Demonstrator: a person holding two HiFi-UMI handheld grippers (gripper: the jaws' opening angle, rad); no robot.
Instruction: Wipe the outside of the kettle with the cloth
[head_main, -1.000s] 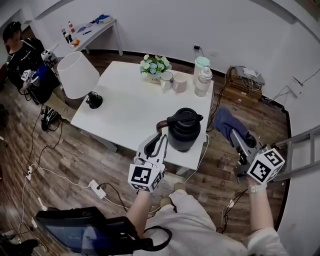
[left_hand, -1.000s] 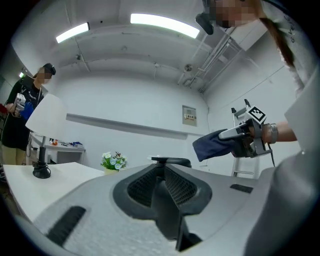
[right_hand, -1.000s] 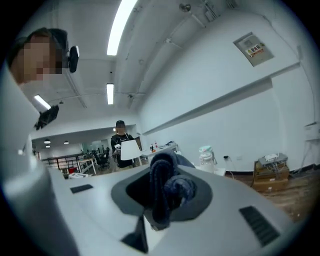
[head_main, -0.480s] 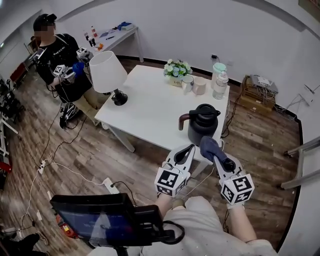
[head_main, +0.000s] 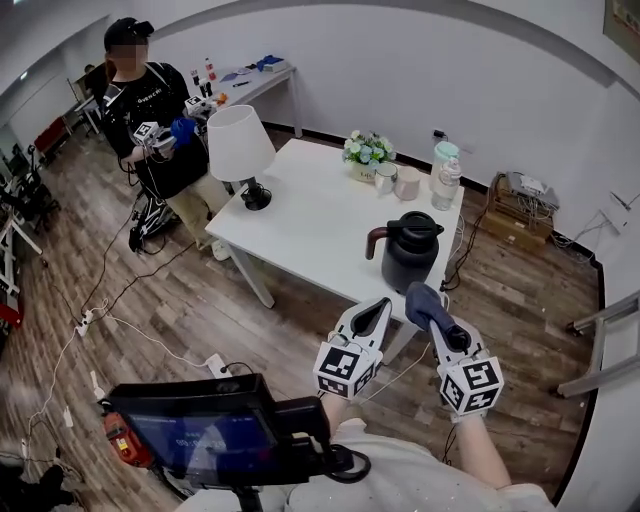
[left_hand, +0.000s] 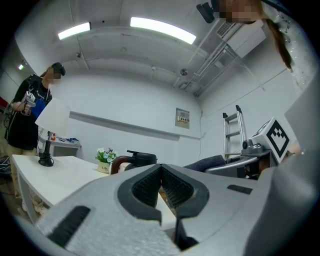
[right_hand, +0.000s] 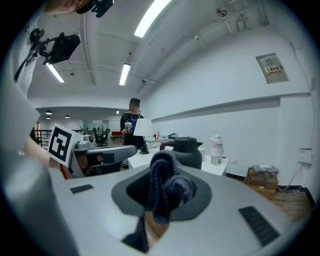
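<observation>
A black kettle (head_main: 410, 250) with a dark red handle stands near the white table's (head_main: 320, 225) front right corner; it also shows in the left gripper view as the kettle (left_hand: 136, 159) and in the right gripper view as the kettle (right_hand: 187, 150). My right gripper (head_main: 432, 308) is shut on a dark blue cloth (head_main: 424, 300), bunched between its jaws as the cloth (right_hand: 165, 192), just in front of the kettle and short of it. My left gripper (head_main: 372, 312) is shut with nothing in it, held before the table edge, left of the right one.
On the table stand a white lamp (head_main: 240, 148), a small flower pot (head_main: 366, 152), two mugs (head_main: 396, 180) and a bottle (head_main: 445, 180). A person (head_main: 150, 110) stands at the far left. Cables and a power strip (head_main: 215, 364) lie on the wooden floor. A ladder (head_main: 600, 345) is at right.
My left gripper's jaws have shut and it drew back from the kettle's handle. My right gripper with the cloth swung in from the right to just before the kettle.
</observation>
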